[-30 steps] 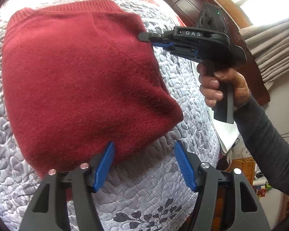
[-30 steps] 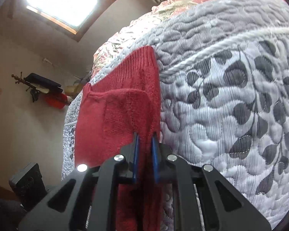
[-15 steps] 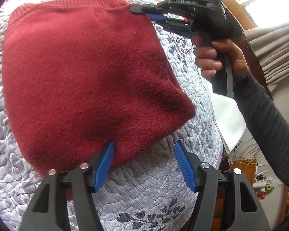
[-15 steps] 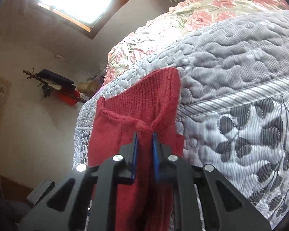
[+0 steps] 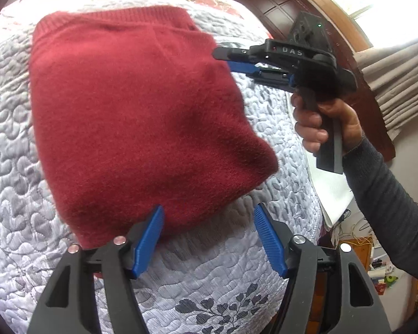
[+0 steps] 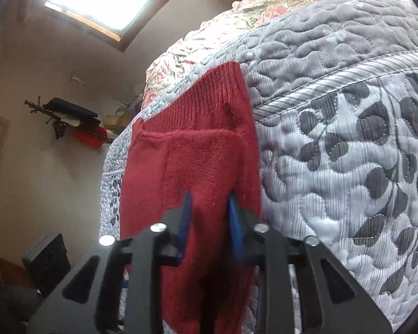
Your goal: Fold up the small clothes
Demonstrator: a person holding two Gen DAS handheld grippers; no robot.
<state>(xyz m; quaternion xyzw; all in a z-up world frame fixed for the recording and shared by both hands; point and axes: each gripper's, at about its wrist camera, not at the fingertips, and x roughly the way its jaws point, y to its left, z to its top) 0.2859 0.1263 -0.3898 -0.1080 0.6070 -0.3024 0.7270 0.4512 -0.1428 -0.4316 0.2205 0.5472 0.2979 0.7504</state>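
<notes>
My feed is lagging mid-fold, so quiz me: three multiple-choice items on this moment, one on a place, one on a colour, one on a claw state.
1. Where does the garment lie?
A. on a quilted bedspread
B. on a wooden floor
C. in a basket

2. What colour is the garment?
A. green
B. red
C. white

3. How is the left claw?
A. shut on the garment
B. open
C. out of view

Answers:
1 A, grey stitched quilt surrounds it.
2 B, red knit in both views.
3 B, its blue fingers stand wide apart at the garment's near edge.
</notes>
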